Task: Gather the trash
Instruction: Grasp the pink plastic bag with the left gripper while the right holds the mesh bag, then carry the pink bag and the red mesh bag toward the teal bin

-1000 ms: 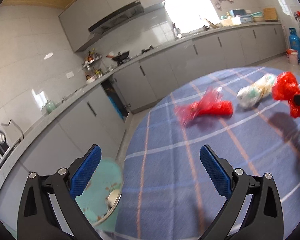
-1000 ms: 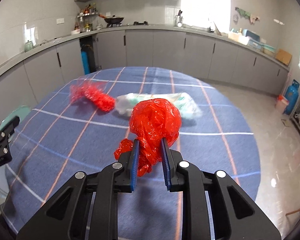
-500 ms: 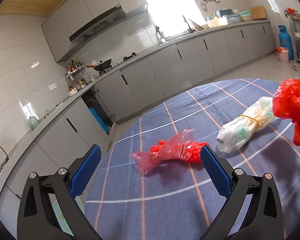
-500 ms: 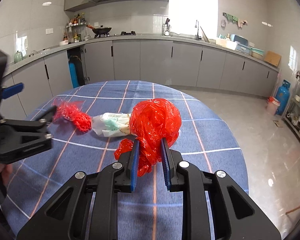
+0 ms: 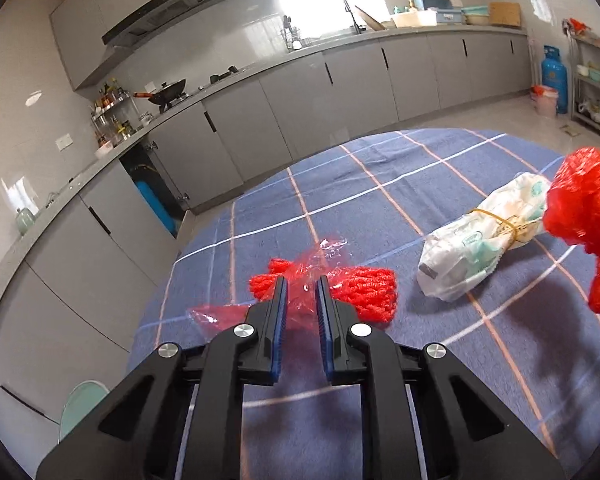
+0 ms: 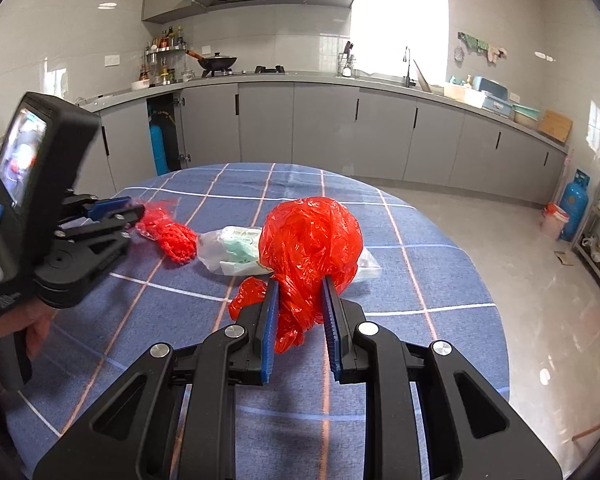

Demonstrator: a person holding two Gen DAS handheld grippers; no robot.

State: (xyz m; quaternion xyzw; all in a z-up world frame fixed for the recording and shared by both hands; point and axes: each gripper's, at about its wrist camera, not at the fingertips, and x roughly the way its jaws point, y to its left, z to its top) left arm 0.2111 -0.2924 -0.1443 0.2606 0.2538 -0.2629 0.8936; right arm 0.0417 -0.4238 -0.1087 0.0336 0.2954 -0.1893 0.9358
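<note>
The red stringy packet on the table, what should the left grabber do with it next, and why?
Probably finish the squeeze, then lift. The left gripper is closing its jaws with the red mesh packet's clear wrapper between them, and the packet lies flat on the tablecloth. The right gripper already holds the red plastic bag up, so this piece looks next. The white bundle waits beside it.

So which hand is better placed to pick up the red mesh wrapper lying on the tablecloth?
Left. The left gripper is closing around the red mesh wrapper, with its clear film between the pads. The right gripper is already shut on the red plastic bag, held above the table.
</note>
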